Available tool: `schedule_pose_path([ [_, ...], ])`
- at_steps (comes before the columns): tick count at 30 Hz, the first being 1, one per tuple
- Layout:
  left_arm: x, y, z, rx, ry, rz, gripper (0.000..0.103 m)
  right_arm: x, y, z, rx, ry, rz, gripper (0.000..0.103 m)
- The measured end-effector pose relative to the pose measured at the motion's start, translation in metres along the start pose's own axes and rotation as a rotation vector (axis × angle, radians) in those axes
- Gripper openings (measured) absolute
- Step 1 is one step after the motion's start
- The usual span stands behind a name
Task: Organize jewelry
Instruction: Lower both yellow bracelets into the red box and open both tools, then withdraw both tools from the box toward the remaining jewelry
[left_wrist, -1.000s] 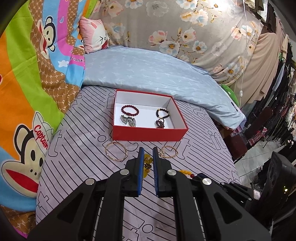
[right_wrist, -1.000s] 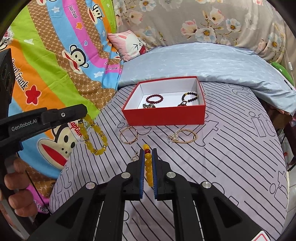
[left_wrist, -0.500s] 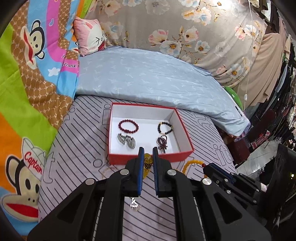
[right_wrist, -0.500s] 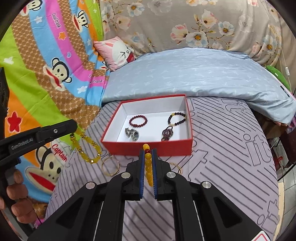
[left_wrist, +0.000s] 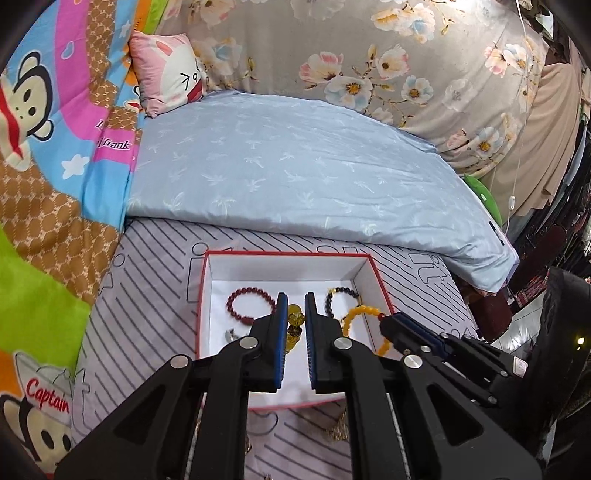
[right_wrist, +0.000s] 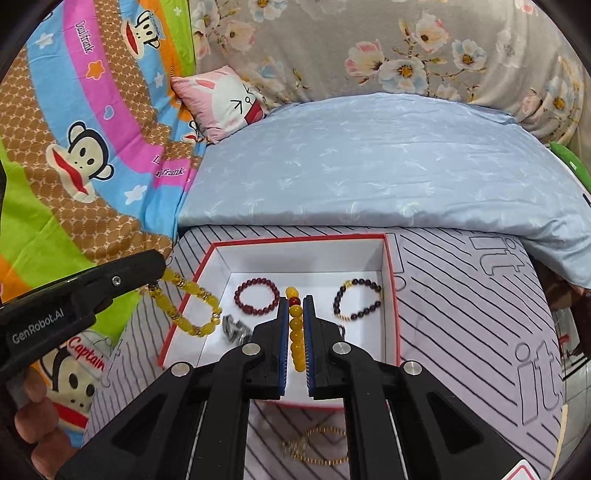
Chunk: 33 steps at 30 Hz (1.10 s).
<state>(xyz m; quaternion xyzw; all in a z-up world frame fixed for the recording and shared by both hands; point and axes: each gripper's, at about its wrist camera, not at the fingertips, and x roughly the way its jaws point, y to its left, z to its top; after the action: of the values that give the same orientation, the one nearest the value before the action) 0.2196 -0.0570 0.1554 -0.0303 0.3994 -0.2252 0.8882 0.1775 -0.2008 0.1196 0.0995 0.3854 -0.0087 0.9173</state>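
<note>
The left hand-held gripper is clamped almost fully closed on a translucent yellow bead bracelet, which is seen in the right wrist view dangling from its tip over the left wall of the red box. The right hand-held gripper is likewise pinched nearly closed, on an amber bead bracelet with one red bead near the top. Both strands are held above the box's white floor, where a dark red bracelet, a dark bead bracelet and a silver piece are already laid. For a clean placing, each strand is best lowered into a bare patch of the floor before the jaws are eased apart, so that nothing is draped over the wall or tangled with its neighbours. A gold chain is left on the bed in front of the box.
</note>
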Motion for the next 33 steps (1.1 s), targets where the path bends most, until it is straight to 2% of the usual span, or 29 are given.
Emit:
schedule_pose_path([
  [5, 0.036, 0.001, 0.012, 0.008, 0.038, 0.014, 0.009, 0.031, -0.001, 0.008, -0.016, 0.029, -0.016, 0.007],
  [6, 0.042, 0.002, 0.012, 0.002, 0.052, 0.017, 0.009, 0.035, -0.001, 0.008, -0.019, 0.028, -0.021, 0.009],
  [8, 0.05, 0.004, 0.012, -0.004, 0.066, 0.015, 0.009, 0.039, -0.002, 0.008, -0.024, 0.029, -0.034, 0.021],
  [10, 0.055, 0.006, 0.012, -0.011, 0.072, 0.033, 0.018, 0.039, -0.004, 0.008, -0.024, 0.021, -0.046, 0.033],
  [11, 0.056, 0.007, 0.011, -0.014, 0.072, 0.04, 0.029, 0.038, -0.005, 0.007, -0.023, 0.016, -0.049, 0.034],
  [12, 0.057, 0.009, 0.01, -0.019, 0.067, 0.051, 0.034, 0.037, -0.006, 0.007, -0.021, 0.013, -0.052, 0.034],
  [21, 0.037, 0.017, -0.002, -0.027, 0.049, 0.075, 0.034, 0.004, -0.015, -0.007, -0.002, -0.023, -0.048, 0.034],
  [27, 0.001, 0.021, -0.029, -0.023, 0.018, 0.114, 0.034, -0.036, -0.025, -0.045, 0.013, -0.032, -0.05, 0.037],
  [33, -0.021, 0.03, -0.066, -0.066, 0.04, 0.111, 0.035, -0.056, -0.023, -0.089, 0.026, 0.006, -0.046, 0.038],
])
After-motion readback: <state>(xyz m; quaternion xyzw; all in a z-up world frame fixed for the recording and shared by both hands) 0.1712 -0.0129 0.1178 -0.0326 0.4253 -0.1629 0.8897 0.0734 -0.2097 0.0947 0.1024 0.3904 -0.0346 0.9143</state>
